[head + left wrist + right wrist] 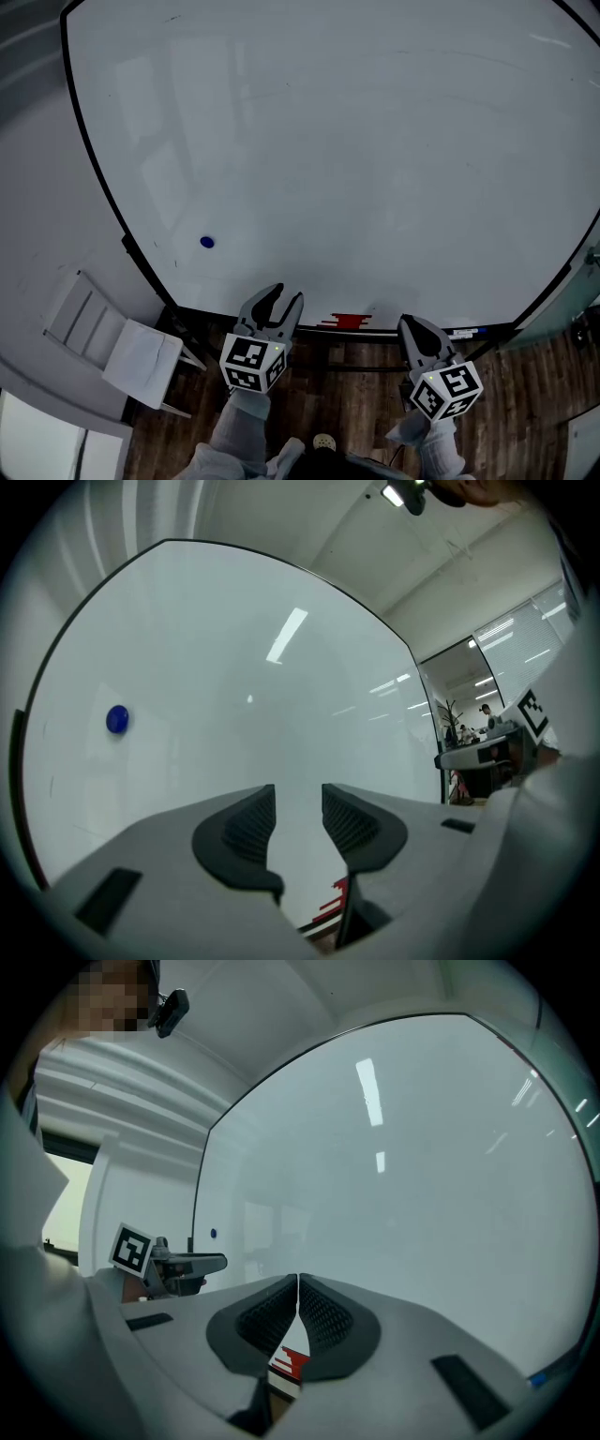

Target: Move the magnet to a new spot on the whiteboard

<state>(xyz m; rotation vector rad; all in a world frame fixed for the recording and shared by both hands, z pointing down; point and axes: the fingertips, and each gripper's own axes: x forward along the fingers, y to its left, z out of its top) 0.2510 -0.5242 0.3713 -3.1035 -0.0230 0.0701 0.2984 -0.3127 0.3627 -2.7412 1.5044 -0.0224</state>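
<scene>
Magnet [207,242], blue, clings to the whiteboard [375,141] at ten o'clock of the half-open, empty left claw [282,300], which should likely approach squarely and straddle its rim; right claw [410,325] is closed, empty.

One whiteboard [375,141], one magnet [207,242], two tongs [284,298] [409,323], one chair [131,352]
</scene>
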